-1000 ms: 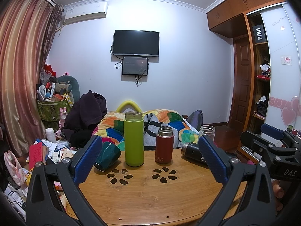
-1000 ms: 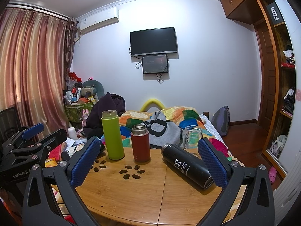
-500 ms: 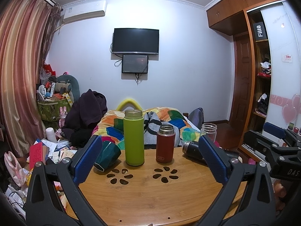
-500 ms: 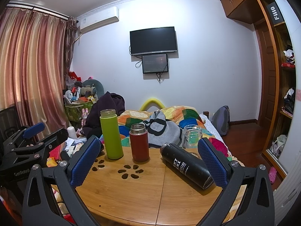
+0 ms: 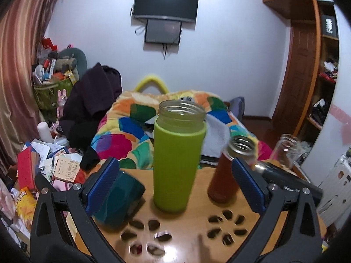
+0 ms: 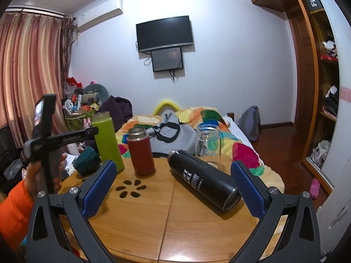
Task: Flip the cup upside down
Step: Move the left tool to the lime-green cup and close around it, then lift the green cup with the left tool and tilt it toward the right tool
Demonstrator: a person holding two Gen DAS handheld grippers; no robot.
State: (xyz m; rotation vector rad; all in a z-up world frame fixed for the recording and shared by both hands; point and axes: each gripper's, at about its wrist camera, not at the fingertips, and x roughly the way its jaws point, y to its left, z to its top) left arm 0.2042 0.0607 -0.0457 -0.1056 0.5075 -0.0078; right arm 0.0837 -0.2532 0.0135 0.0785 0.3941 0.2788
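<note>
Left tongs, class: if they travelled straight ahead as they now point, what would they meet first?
Most likely the green bottle, which stands centred between the open left tongs. The teal cup lies beside the left finger; depth is uncertain.

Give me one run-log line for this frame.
left gripper: open, facing green bottle | right gripper: open, idle | teal cup: on side | flip: not done

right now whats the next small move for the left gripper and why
Probably ease the left gripper forward so its open jaws straddle the green bottle. The bottle stands upright and lidless, centred between the fingers but beyond the fingertips, with the teal cup and red flask close on either side.
</note>
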